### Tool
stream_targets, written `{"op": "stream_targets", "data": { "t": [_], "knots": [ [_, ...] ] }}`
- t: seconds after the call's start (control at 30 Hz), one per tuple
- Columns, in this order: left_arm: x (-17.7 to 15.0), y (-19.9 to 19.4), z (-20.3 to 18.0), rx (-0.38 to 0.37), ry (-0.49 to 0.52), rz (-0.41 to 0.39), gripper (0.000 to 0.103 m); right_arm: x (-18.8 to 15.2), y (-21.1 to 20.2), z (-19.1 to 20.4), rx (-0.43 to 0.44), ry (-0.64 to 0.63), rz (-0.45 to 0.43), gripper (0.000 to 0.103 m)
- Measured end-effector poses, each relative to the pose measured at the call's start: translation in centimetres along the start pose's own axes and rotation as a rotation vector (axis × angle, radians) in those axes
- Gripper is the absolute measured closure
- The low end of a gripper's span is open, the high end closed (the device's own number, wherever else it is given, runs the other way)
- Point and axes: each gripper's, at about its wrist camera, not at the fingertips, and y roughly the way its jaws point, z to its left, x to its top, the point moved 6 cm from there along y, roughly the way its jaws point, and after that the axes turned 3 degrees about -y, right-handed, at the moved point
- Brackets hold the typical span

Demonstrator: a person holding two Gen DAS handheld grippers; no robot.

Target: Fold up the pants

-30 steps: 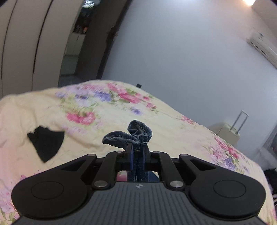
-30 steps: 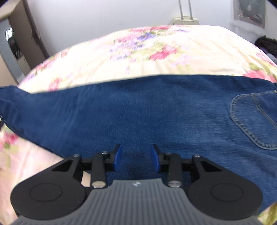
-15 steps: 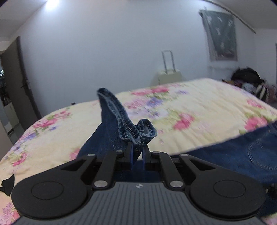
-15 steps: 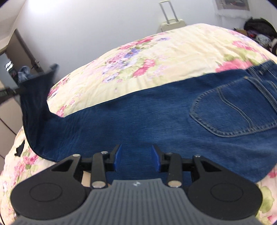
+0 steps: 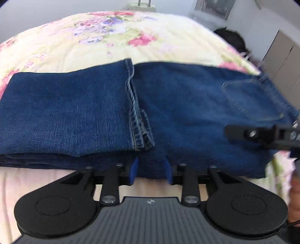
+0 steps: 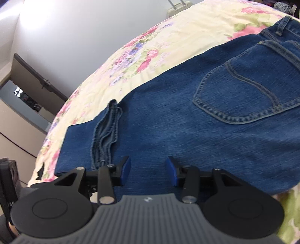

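Observation:
Blue jeans [image 5: 187, 105] lie folded on the bed, the leg part [image 5: 65, 112] doubled back so its hems [image 5: 136, 127] rest mid-thigh. My left gripper [image 5: 151, 169] hovers at the jeans' near edge. Its jaws are opening and nothing is pinched between them. In the right wrist view the back pocket [image 6: 243, 93] faces up and the hems [image 6: 106, 135] lie at the left. My right gripper [image 6: 149, 168] sits low over the denim, its jaws opening, with flat cloth under the gap and no grip. It also shows as a right gripper [image 5: 262, 134] at the left view's edge.
The flowered bedspread [image 5: 112, 33] stretches beyond the jeans. A small black scrap [image 6: 40, 171] lies on it at the left. A suitcase [image 6: 178, 5] stands past the far bed edge, a dark heap of clothes [image 5: 230, 37] at the right, and a doorway [image 6: 28, 93] at the left.
The left gripper swung across and down with the hems pinched, laid them on the thigh part and let go. The right gripper rolled, shifted a little and spread slightly wider.

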Motion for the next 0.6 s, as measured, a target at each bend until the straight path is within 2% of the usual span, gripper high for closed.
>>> {"op": "stream_targets", "data": {
  "t": [0.1, 0.17, 0.23, 0.3, 0.37, 0.5, 0.6],
  "knots": [
    [0.9, -2.0, 1.0, 0.005, -0.014, -0.057, 0.061, 0.3, 0.6, 0.7, 0.053, 0.019, 0.009, 0.056],
    [1.9, -3.6, 2.0, 0.041, -0.011, -0.112, 0.061, 0.6, 1.4, 1.3, 0.094, 0.062, 0.031, 0.044],
    [3.0, -4.7, 3.8, 0.135, -0.014, -0.145, 0.059, 1.3, 2.7, 2.1, 0.128, 0.091, 0.063, 0.033],
    [3.9, -5.2, 6.0, 0.260, -0.020, -0.169, 0.058, 2.0, 4.1, 3.0, 0.156, 0.105, 0.091, 0.030],
    [4.3, -5.2, 8.2, 0.329, -0.056, -0.197, 0.058, 2.8, 6.1, 4.0, 0.187, 0.125, 0.134, 0.024],
    [3.5, -4.7, 11.7, 0.317, -0.178, -0.238, 0.058, 3.9, 9.7, 5.8, 0.209, 0.148, 0.183, 0.023],
    [2.9, -4.3, 13.5, 0.304, -0.213, -0.243, 0.058, 4.4, 12.4, 6.9, 0.220, 0.155, 0.225, 0.023]
  ]
}}
